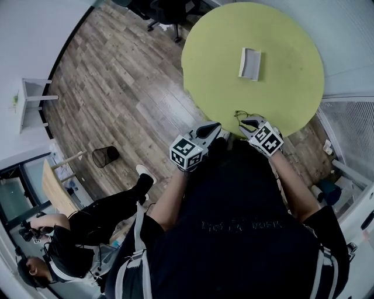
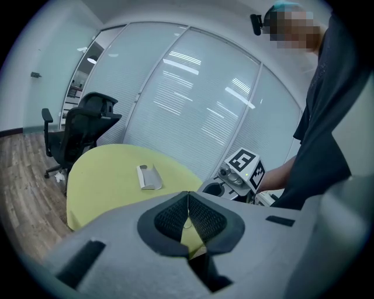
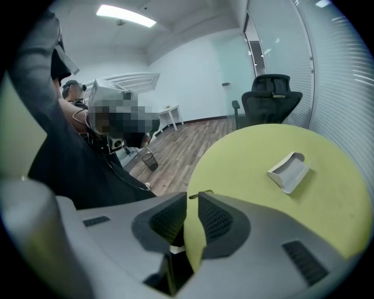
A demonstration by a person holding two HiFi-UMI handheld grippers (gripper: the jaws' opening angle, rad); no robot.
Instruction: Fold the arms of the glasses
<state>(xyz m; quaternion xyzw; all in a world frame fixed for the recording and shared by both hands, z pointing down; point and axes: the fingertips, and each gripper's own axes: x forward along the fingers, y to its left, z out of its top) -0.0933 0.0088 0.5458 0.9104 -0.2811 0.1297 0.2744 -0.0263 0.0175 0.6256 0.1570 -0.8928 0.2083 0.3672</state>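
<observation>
The thin dark-framed glasses (image 1: 244, 115) lie on the round yellow-green table (image 1: 280, 87), close to its near edge. My right gripper (image 1: 251, 123) has its tips right at the glasses. In the right gripper view its jaws (image 3: 193, 196) stand a narrow gap apart, and a thin dark piece of the frame (image 3: 201, 192) crosses just beyond the tips. My left gripper (image 1: 217, 125) hovers at the table's edge a little left of the glasses. Its jaws (image 2: 188, 194) are shut with nothing between them.
A white open case (image 1: 250, 63) lies on the far half of the table. Black office chairs (image 1: 169, 11) stand beyond it on the wood floor. A wire waste bin (image 1: 106, 155) and a seated person (image 1: 87, 228) are to my left. Glass walls with blinds (image 2: 193, 99) enclose the room.
</observation>
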